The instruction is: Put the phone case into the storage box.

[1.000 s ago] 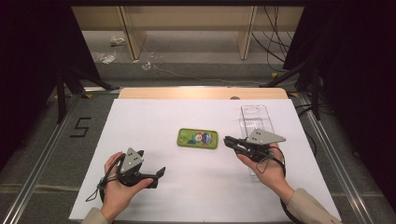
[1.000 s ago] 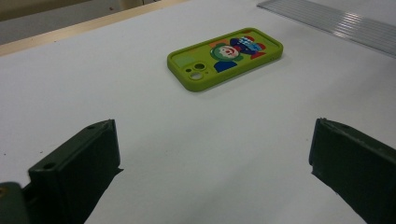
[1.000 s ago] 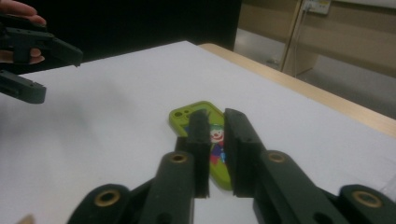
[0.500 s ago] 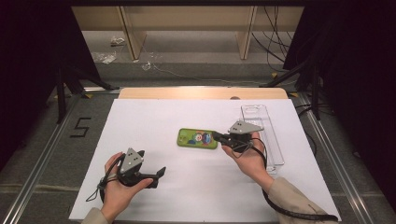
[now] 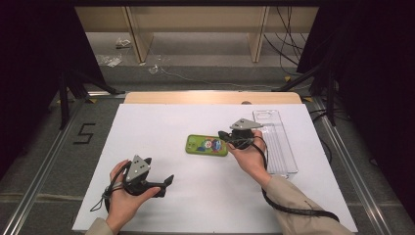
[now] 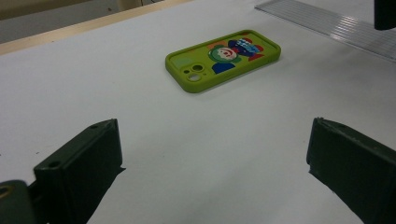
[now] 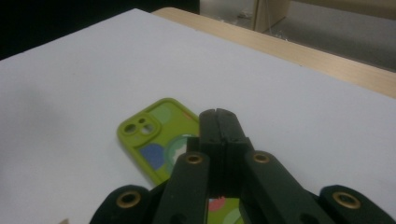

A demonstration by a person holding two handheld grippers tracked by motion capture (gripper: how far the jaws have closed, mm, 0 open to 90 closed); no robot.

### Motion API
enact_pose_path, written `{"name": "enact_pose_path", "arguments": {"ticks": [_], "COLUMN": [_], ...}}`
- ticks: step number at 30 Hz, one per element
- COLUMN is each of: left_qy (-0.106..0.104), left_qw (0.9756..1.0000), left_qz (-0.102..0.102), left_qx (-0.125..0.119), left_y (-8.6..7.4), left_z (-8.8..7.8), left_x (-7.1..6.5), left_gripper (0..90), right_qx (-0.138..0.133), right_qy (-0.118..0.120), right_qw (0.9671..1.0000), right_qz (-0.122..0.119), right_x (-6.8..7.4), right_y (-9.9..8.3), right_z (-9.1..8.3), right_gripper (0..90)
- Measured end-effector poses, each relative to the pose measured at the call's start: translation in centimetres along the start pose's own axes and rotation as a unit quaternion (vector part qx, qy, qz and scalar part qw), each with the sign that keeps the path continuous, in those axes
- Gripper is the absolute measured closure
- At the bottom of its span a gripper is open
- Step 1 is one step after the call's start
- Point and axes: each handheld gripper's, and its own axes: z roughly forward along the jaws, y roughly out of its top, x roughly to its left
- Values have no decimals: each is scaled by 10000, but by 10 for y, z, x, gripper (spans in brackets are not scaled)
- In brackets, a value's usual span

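Two hand-held grippers are working over a white counter (image 5: 161, 122), seen from above and from a camera on each gripper. Near the middle of the counter a green phone case (image 5: 207, 145) is lying flat, printed side up, showing a cartoon figure in red, white and blue. Its long axis is running left to right across the high view, with the camera cut-out end pointing toward the left side of the counter. In the left gripper view the same case (image 6: 223, 58) is lying well ahead of the jaws, its camera cut-outs at the nearer, lower-left end and its length slanting up to the right. The left gripper (image 5: 166, 182) is resting low near the front left of the counter, held in the person's left hand (image 5: 122, 200), its jaws standing wide apart with only bare white surface between them, well apart from the case. The right gripper (image 5: 223, 135) is hovering at the right end of the case, its jaws pressed fully together with nothing between them; in its own view the closed tips (image 7: 218, 120) are sitting over the case (image 7: 154, 140), though contact is impossible to judge. Just beyond the right hand (image 5: 252, 156), a clear ribbed plastic tray (image 5: 281, 147) is lying lengthwise, running from near to far.
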Motion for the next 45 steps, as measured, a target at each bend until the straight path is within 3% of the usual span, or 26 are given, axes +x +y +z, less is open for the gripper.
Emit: {"name": "enact_pose_path", "arguments": {"ticks": [15, 22, 35, 45], "left_qy": [-14, -13, -21, -31], "left_qw": [10000, 10000, 10000, 10000], "left_qz": [-15, -28, -47, -72], "left_qx": [11, 16, 38, 51], "left_y": [0, 0, -1, -1], "left_z": [0, 1, 3, 4], "left_x": [0, -1, -2, -2], "left_gripper": [33, 34, 37, 39], "right_qx": [598, 759, 921, 1170], "right_qy": [-457, -646, -739, -836], "right_qw": [9971, 9949, 9928, 9892], "right_qz": [108, 144, 214, 281], "right_x": [-8, -11, -15, -18], "right_y": [-4, -3, -2, -4], "right_z": [46, 54, 61, 68], "right_gripper": [900, 900, 900, 900]}}
